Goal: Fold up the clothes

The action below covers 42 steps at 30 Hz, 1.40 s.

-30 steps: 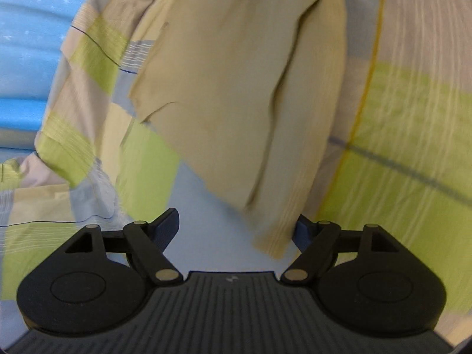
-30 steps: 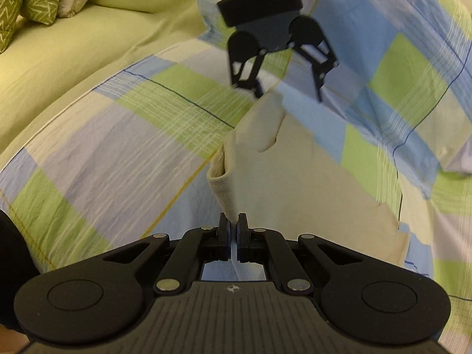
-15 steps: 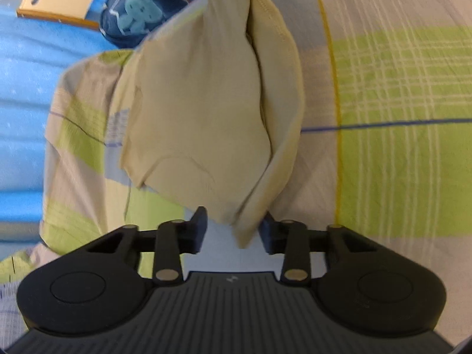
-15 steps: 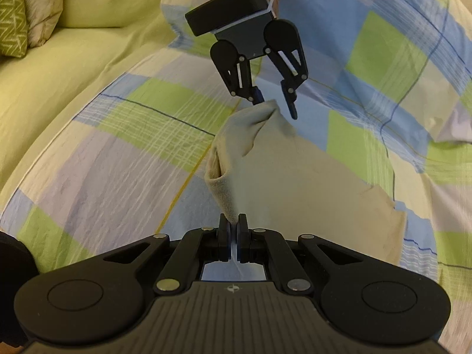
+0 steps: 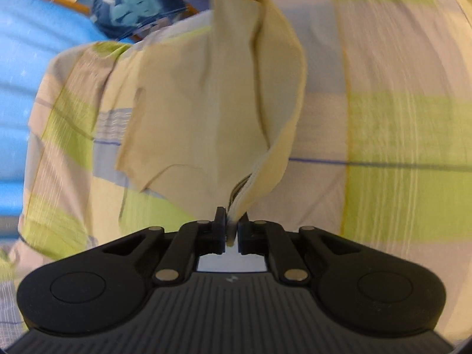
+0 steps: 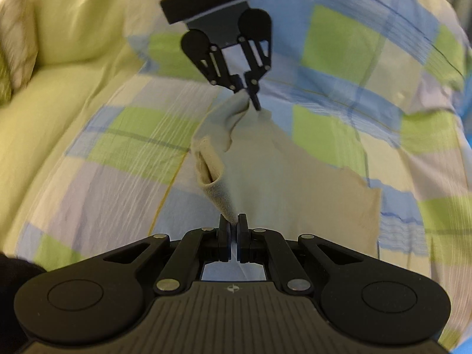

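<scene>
Beige garment [image 5: 212, 103] now hangs over the checked bedspread [image 6: 124, 135], its edge pinched by both tools: left tool [image 5: 232, 231] has just clamped; right tool [image 6: 233, 230] stays clamped. Folding can start.

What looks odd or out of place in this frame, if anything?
Nothing stands out. Both the left gripper and right gripper are shut on the beige garment, lifted and creased mid-fold over the checked bedsheet. No tear or stain shows.
</scene>
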Each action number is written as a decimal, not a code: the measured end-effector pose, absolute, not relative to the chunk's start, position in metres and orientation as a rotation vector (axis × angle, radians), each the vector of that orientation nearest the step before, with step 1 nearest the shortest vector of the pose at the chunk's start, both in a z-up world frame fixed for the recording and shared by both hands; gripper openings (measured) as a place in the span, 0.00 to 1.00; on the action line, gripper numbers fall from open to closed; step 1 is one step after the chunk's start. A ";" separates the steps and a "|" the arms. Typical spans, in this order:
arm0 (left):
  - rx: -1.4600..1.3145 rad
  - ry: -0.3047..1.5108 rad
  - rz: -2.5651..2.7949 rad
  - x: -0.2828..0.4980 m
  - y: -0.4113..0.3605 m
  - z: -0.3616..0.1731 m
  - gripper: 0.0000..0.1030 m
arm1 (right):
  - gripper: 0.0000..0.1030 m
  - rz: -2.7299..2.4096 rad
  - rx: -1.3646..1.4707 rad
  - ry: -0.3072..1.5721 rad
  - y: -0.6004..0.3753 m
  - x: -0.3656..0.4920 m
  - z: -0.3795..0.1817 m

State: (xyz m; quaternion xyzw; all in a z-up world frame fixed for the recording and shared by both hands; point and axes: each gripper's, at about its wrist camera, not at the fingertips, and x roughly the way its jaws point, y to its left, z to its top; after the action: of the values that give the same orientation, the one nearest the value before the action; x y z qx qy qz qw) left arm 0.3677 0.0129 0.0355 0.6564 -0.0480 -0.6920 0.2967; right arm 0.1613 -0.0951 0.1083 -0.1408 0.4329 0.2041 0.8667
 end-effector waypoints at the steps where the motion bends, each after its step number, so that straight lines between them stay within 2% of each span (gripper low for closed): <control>1: 1.731 -0.082 -1.838 0.370 0.001 0.046 0.05 | 0.02 0.399 -0.244 0.915 -0.107 0.164 0.113; 5: 1.686 0.073 -1.819 0.380 -0.061 0.072 0.05 | 0.02 0.272 0.006 0.963 -0.162 0.176 0.123; 9: 1.676 0.234 -1.824 0.386 -0.133 0.074 0.05 | 0.03 0.166 0.335 1.021 -0.224 0.188 0.099; 16: 1.683 0.515 -1.832 0.396 -0.240 0.012 0.08 | 0.03 0.003 0.833 1.082 -0.312 0.191 0.012; 19: 1.653 0.654 -1.755 0.406 -0.271 -0.013 0.19 | 0.03 -0.056 0.996 1.102 -0.334 0.186 -0.024; 21: 1.627 0.734 -1.707 0.416 -0.283 -0.022 0.19 | 0.06 -0.070 1.043 1.113 -0.339 0.182 -0.037; 24: 1.534 0.817 -1.653 0.433 -0.285 -0.018 0.22 | 0.17 -0.083 1.107 1.104 -0.343 0.174 -0.045; 27: 1.412 0.905 -1.591 0.451 -0.271 -0.006 0.28 | 0.20 -0.091 1.151 1.101 -0.344 0.167 -0.049; 35: 1.092 1.105 -1.497 0.472 -0.226 -0.003 0.28 | 0.22 -0.094 1.244 1.088 -0.326 0.161 -0.061; 42: 1.076 1.124 -1.501 0.459 -0.211 -0.031 0.28 | 0.22 -0.088 1.244 1.082 -0.316 0.164 -0.064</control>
State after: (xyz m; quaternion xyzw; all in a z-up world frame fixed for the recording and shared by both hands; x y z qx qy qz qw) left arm 0.4586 -0.2114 -0.0311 0.4392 0.4587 -0.6125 0.4707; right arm 0.1639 -0.3159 -0.0638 0.5538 0.4817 -0.0393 0.6780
